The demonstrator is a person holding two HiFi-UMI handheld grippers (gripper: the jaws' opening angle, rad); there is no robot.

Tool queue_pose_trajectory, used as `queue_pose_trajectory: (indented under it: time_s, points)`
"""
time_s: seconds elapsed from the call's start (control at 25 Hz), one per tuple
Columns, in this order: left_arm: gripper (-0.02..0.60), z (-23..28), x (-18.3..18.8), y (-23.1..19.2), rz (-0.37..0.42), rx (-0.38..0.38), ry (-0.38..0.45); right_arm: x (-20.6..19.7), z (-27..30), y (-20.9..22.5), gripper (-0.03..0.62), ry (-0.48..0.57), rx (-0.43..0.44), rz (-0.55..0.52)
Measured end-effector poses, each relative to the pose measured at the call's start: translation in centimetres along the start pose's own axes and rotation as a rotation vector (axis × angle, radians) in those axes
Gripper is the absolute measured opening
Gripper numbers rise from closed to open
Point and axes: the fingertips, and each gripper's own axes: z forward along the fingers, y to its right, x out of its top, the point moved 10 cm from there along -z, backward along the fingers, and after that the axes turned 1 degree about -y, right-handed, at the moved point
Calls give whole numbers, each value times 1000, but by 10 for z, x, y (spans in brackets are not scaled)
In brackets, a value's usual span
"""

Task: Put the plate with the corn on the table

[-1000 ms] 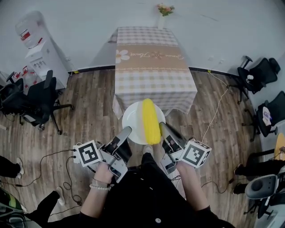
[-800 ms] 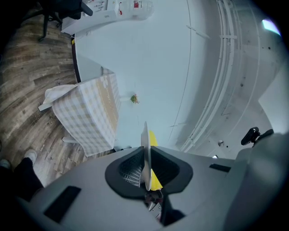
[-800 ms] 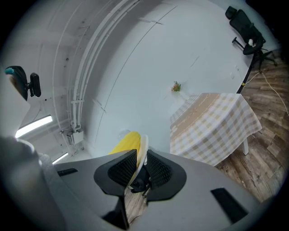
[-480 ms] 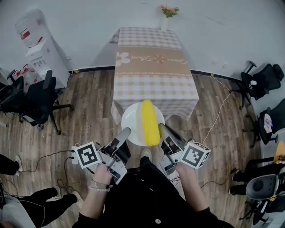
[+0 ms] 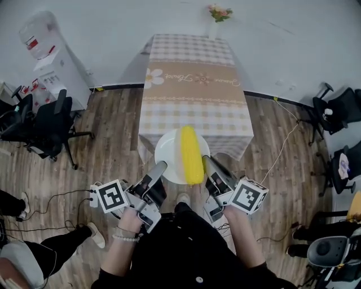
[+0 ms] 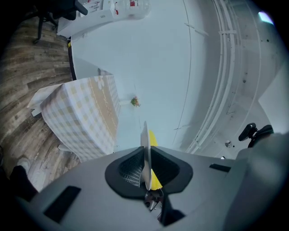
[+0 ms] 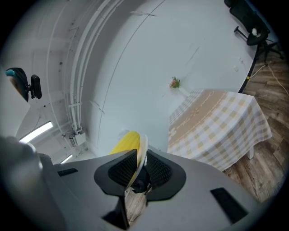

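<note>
While both grippers are clamped on it, the white plate hangs in the air just short of the near end of the table, not resting on anything. The left gripper has its jaws pinched on the plate's left rim. In the left gripper view you see that rim edge-on, squeezed between the two black pads. The right gripper does the same on the right rim, jaws closed on the thin white edge. So it's a two-sided carry, with the plate roughly level.

The corn is one big yellow cob lying lengthwise on the plate, a bit right of centre. One end points at the table and the other sits close by the right gripper.

The table is straight ahead, covered in a checked cloth with a tan band across the middle, and the cloth hangs down the sides. A small vase of flowers is at the far end by the wall. The floor is wood planks with cables trailing over it. Off to the left there's a black office chair and a water dispenser. Somebody's leg pokes in at the lower left.
</note>
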Motion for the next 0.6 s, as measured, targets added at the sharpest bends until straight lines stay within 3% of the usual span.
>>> queue_pose_trajectory:
  time_s: [0.6]
  points:
    - [41,71,17,-9,8,19,70,69,34,47,95,-62,68,-12]
